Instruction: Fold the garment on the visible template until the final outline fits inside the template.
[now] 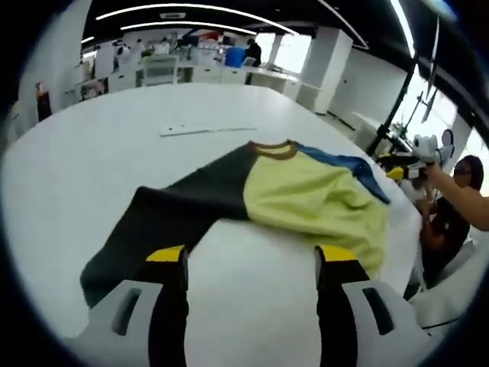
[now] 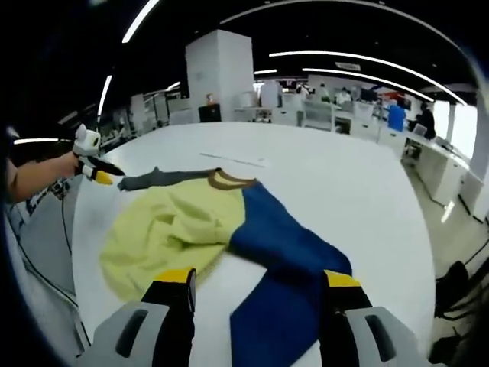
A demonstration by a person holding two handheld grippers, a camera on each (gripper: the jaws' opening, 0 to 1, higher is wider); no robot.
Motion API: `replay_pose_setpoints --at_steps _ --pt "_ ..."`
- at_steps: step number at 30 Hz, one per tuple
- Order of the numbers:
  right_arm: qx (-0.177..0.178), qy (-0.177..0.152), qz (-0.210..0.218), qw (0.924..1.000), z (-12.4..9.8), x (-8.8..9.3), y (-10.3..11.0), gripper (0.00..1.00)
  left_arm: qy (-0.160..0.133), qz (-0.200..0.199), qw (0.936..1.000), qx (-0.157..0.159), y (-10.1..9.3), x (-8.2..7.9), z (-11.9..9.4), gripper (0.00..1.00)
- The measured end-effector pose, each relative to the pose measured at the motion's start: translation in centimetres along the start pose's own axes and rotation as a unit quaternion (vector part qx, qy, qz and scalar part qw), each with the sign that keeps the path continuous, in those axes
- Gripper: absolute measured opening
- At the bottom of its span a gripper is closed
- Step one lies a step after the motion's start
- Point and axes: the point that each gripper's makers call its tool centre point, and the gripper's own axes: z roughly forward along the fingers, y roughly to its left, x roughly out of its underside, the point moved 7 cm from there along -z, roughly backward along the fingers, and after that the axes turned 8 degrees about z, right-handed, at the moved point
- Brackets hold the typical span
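**Garment spread on the table, both grippers held apart above it**

A garment with a yellow body, a dark grey sleeve, a blue sleeve and a brown collar lies crumpled on the white table.

In the left gripper view, the left gripper has its yellow-tipped fingers spread wide with nothing between them. Bare table shows in the gap; the dark grey sleeve runs down to just beside the left-hand finger, and the yellow hem lies just beside the other. A pale strip lies on the table beyond the collar. At the far right edge, a person's arm holds the right gripper near the blue sleeve.

In the right gripper view, the right gripper also has its fingers spread and empty. The blue sleeve runs down between them, and the yellow body lies by the left-hand finger. The left gripper sits at the far left by the grey sleeve's end.
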Motion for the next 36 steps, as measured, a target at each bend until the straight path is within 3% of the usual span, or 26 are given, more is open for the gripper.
replay_pose_setpoints --at_steps 17,36 --pt "-0.024 0.005 0.007 0.9997 0.0 2.3 2.7 0.61 0.01 -0.005 0.9996 0.027 -3.2 3.0 0.6 0.56" --pt "-0.045 0.03 0.0 0.9985 1.0 4.5 4.7 0.49 0.017 -0.008 0.9972 0.073 -6.6 4.3 2.7 0.42"
